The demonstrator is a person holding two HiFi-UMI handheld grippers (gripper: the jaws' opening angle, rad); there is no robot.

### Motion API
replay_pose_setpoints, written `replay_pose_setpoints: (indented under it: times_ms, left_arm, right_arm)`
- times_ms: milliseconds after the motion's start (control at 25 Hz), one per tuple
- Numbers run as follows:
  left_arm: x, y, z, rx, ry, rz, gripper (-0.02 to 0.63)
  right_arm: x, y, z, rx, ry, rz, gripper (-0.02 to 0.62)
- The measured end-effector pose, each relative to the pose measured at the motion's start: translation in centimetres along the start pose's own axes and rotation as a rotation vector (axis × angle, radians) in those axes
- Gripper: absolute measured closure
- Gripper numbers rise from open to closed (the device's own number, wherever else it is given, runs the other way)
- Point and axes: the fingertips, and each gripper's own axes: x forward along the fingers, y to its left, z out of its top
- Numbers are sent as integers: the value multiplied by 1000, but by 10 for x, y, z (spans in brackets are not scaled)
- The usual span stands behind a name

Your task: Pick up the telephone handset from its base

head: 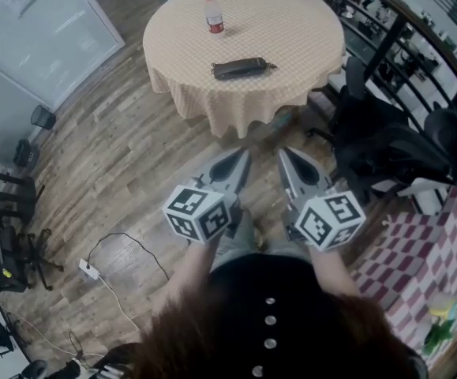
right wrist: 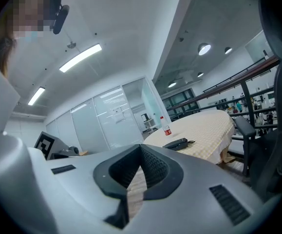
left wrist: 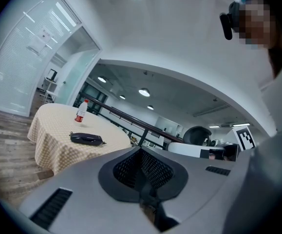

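Note:
The black telephone [head: 242,68], handset lying on its base, sits on a round table with a beige checked cloth [head: 291,30], well ahead of both grippers. It also shows small in the left gripper view as the telephone [left wrist: 86,139] and in the right gripper view as the telephone [right wrist: 176,144]. My left gripper [head: 242,156] and right gripper [head: 283,153] are held side by side above the wooden floor, short of the table. Both point toward it. The left gripper [left wrist: 141,150] is shut with nothing in it. The right gripper [right wrist: 141,147] looks shut and holds nothing.
A red-labelled bottle [head: 214,14] stands behind the telephone. Dark office chairs [head: 386,140] and a curved railing [head: 417,22] crowd the right. A power strip with cable [head: 90,269] lies on the floor at left, near black chairs [head: 7,235]. A chequered cloth [head: 425,259] is at lower right.

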Motion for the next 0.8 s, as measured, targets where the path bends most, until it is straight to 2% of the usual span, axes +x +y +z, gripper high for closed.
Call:
replay_pose_setpoints:
  times_ms: [320,800]
  left_arm:
    - [45,43,20,8,30,-24,600]
    - [122,126,74,31,86,-84,600]
  right_arm:
    - [53,-30,11,13,0,-28,586]
    - [158,-72,39,37,-12,-97,586]
